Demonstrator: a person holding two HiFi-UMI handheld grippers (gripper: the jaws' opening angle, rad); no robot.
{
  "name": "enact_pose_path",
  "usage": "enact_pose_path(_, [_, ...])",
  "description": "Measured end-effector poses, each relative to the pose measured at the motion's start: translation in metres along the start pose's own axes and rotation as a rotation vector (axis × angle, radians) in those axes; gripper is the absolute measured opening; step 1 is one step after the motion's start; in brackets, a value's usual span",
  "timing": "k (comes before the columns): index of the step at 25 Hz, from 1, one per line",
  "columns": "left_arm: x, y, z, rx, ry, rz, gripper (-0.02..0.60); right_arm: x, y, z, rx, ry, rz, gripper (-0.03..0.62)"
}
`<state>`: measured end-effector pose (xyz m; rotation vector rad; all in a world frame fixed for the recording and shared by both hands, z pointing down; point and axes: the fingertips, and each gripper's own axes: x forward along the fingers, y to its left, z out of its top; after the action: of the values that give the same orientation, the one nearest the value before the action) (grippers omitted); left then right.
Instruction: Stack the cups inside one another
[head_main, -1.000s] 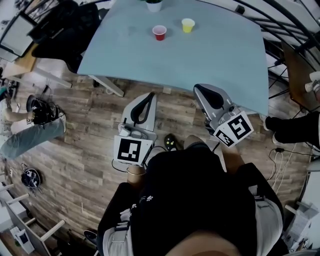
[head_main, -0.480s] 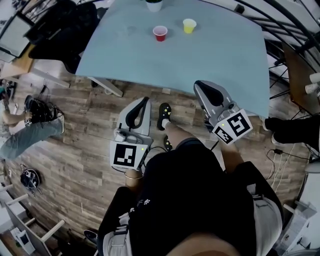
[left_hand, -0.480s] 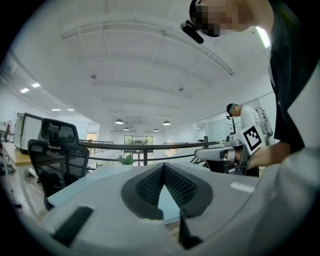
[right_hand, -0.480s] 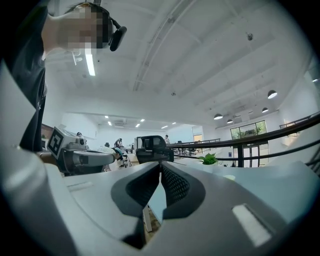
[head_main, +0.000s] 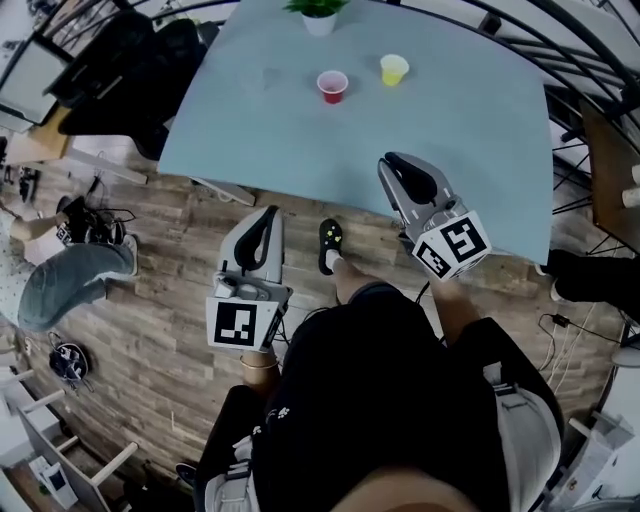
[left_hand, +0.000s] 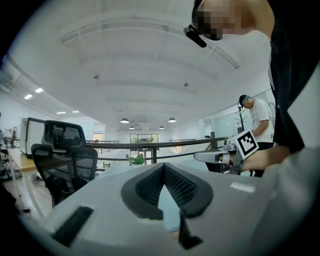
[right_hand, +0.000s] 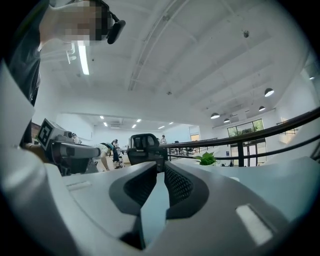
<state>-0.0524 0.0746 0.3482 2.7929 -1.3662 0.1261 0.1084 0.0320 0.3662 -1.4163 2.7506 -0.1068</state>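
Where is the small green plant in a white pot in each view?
Head view: small green plant in a white pot, top edge, centre.
Left gripper view: the plant, just below-left of centre.
Right gripper view: the plant, below-right of centre.
Shared landmark: the pale blue table under it.

Black top (head_main: 400, 380) (pale grey shoulders (head_main: 530, 435))

Right gripper (right_hand: 161, 166) fills the near foreground, pointing across the pale table (right_hand: 252, 171); its jaws have just been opening and stand a narrow slit apart, nothing between them; left gripper (right_hand: 101, 149) hangs out at the left; a black office chair (right_hand: 144, 146) sits far behind the jaw tips; potted plant (right_hand: 206, 159) far right on the table, dark railing (right_hand: 280, 131) beyond it.
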Motion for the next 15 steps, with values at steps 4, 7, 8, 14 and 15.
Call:
enact_pose_path(4, [0.027, 0.025, 0.001, 0.015, 0.009, 0.012, -0.009, 0.034, -0.023, -0.014, 0.011, 0.012, -0.004, 0.049])
enact_pose_path(7, [0.045, 0.043, 0.004, 0.03, 0.015, 0.009, -0.009, 0.06, -0.04, -0.019, 0.02, 0.018, -0.018, 0.067])
enact_pose_path(8, [0.05, 0.048, 0.005, 0.031, 0.017, 0.009, -0.009, 0.068, -0.044, -0.02, 0.022, 0.019, -0.024, 0.072])
enact_pose_path(14, [0.086, 0.088, 0.006, 0.029, 0.03, 0.013, -0.009, 0.117, -0.076, -0.033, 0.025, 0.052, -0.065, 0.125])
enact_pose_path(15, [0.093, 0.095, 0.005, 0.03, 0.034, 0.015, -0.009, 0.126, -0.083, -0.036, 0.025, 0.059, -0.071, 0.137])
